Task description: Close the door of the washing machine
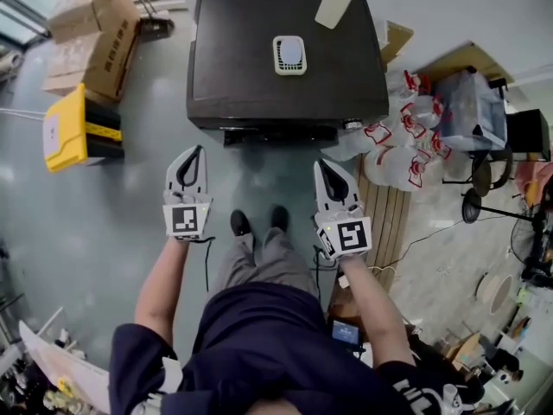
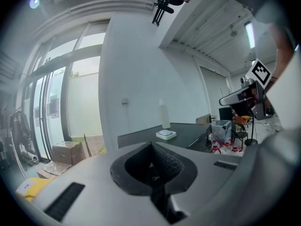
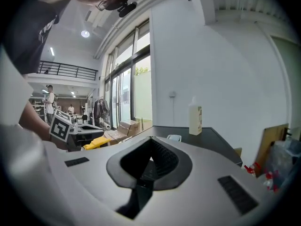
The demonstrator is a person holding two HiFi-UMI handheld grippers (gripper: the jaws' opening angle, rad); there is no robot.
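Far left of the floor there's a pile of boxes and a yellow case, neither of them part of the job. Next over, the left gripper hangs in the air just short of the washer's front left corner. Its jaws are clenched on nothing.

The washer sits dead centre at the floor's far edge by the wall. It has a dark top with a white gadget on it, and a bottle at the back right corner. The door is on the front face, which you barely see from above. A dark lip pokes out under the front edge and might be the door, but I can't tell how far open it is.

The right gripper is the same deal, with its jaws clenched and empty, off the front right corner. Further right there's a bunch of jugs on the floor.

My guess on handling is that the door is stiff, hinged and light to swing, with a smooth, slippery face. There's no need to grab it. Push with closed jaws on the rim opposite the hinge, then give it a firm shove so the latch clicks. I'd stay off the window part.
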